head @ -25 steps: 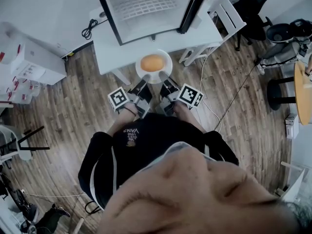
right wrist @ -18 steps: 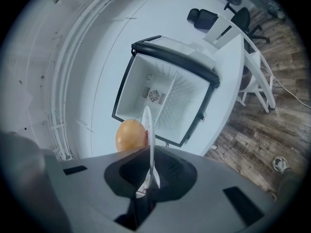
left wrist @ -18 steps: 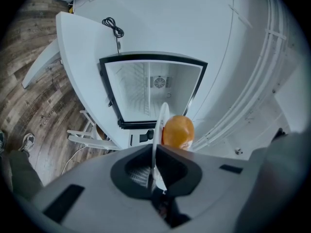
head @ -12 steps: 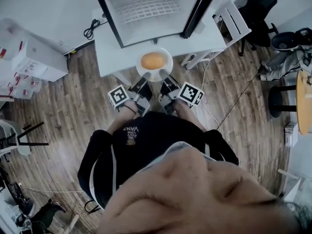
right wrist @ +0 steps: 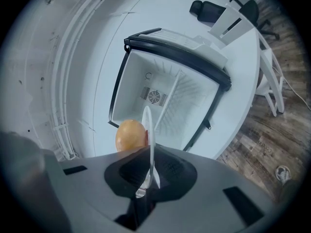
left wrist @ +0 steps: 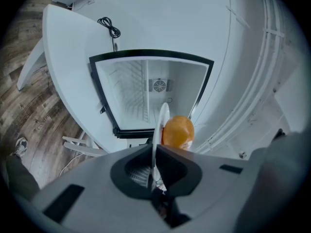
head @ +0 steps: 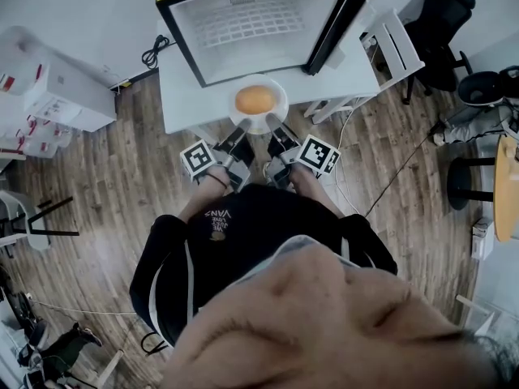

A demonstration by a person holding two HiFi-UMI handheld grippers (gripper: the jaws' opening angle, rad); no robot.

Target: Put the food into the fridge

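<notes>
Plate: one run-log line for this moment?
left claw: shut on plate rim | right claw: shut on plate rim | orange food: on plate | fridge: open, plate not yet inside

Orange food [head: 255, 100], white plate [head: 280, 104], black-rimmed white fridge [head: 251, 23].

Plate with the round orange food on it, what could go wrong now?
The left gripper and right gripper pinch only the near rim of the plate, so it could tip or slip. The round food lies loose and could roll off. The plate could bump the black frame of the fridge going in.
</notes>
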